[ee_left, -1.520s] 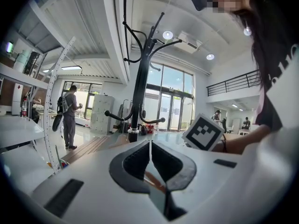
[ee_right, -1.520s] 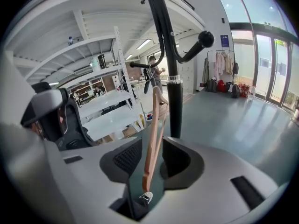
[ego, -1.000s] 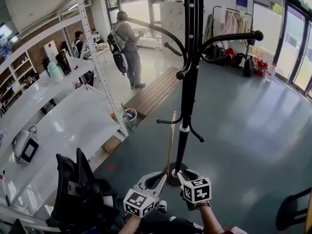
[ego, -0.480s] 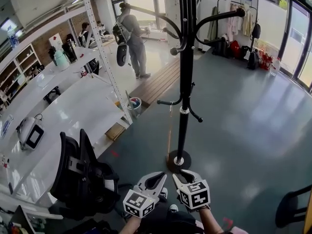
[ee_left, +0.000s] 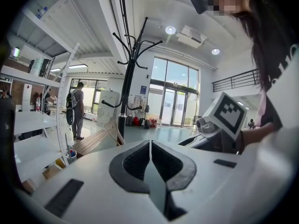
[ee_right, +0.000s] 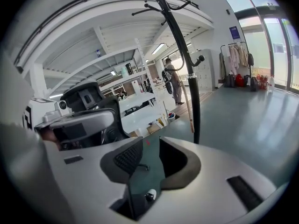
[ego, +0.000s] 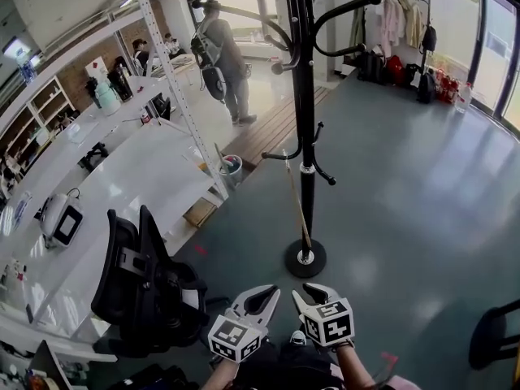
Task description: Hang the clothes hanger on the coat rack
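Coat rack (ego: 305, 136): upright on the grey floor (ego: 422, 201), ahead of both tools and well apart from them. Wooden stick (ego: 297, 205) leans on its pole. Left tool (ego: 264, 297): jaws pressed together, empty. Right tool (ego: 313, 292): jaws narrowly apart, empty. Black chair (ego: 146, 291) at left, beside white counter (ego: 122, 193).

The coat rack (ego: 307, 177) is glossy black. The floor (ego: 422, 185) is dull grey-green. The left tongs (ego: 262, 297) and right tongs (ego: 313, 292) are white with dark grey pads (ee_left: 135, 161), each bearing a black-and-white square-patterned cube (ego: 231, 337). The office chair (ego: 142, 291) is black and the long surface (ego: 122, 201) white.
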`<state>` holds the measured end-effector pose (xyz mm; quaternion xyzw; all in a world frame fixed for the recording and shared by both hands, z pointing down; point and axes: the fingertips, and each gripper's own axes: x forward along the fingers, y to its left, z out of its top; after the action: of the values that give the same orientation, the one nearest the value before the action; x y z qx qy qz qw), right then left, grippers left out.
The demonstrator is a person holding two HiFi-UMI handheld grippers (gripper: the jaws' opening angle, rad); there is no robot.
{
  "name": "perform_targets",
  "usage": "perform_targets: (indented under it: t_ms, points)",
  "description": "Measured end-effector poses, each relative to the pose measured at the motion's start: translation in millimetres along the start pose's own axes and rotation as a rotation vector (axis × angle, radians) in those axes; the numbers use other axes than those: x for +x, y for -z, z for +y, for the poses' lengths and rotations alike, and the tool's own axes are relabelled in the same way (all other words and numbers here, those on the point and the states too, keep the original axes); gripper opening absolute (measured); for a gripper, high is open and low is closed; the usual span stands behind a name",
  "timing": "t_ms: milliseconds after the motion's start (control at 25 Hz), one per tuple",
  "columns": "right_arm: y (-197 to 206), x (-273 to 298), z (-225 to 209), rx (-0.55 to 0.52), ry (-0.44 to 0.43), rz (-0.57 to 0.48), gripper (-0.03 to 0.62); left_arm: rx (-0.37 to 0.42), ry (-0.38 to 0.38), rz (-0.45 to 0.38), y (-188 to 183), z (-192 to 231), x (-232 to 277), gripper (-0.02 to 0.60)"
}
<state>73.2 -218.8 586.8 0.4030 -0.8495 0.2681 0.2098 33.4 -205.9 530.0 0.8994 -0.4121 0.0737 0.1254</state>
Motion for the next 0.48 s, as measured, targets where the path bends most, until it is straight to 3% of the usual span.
perform_targets:
  t_ms: [480]
  points:
    - [13.6, -19.1, 11.6, 0.053, 0.061, -0.024, 0.117, 0.022, 0.068, -0.012, -2.2, -12.8, -20.6, 0.000]
